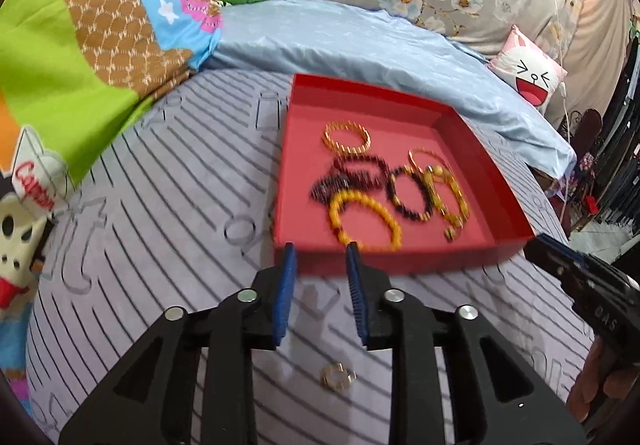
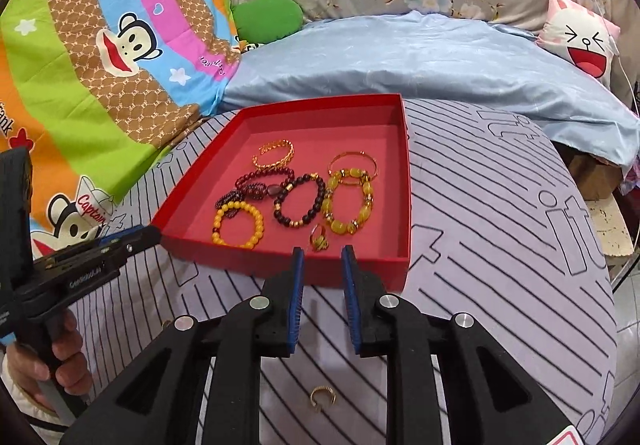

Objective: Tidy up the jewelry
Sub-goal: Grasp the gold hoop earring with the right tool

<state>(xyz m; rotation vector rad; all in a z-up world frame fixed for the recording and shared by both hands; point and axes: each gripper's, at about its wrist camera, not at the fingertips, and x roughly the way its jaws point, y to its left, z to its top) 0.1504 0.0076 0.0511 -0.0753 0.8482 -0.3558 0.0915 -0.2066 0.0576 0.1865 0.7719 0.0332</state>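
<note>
A red tray (image 1: 404, 257) (image 2: 288, 269) lies on the striped bedspread and holds several bracelets: a yellow bead one (image 2: 238, 225), a dark bead one (image 2: 299, 205), a gold chain one (image 2: 274, 155), and a small ring (image 2: 319, 239). My left gripper (image 1: 320, 249) is open and empty at the tray's near wall. A gold ring (image 1: 338, 377) lies on the bedspread below it. My right gripper (image 2: 323, 251) is open and empty over the tray's near edge. Another gold ring (image 2: 322, 397) lies on the bedspread below it.
A cartoon quilt (image 2: 100, 45) is heaped at the left. A light blue sheet (image 2: 420, 57) and a pink cushion (image 2: 580, 45) lie behind the tray. The other gripper shows at each view's edge, right (image 1: 580, 285) and left (image 2: 80, 261).
</note>
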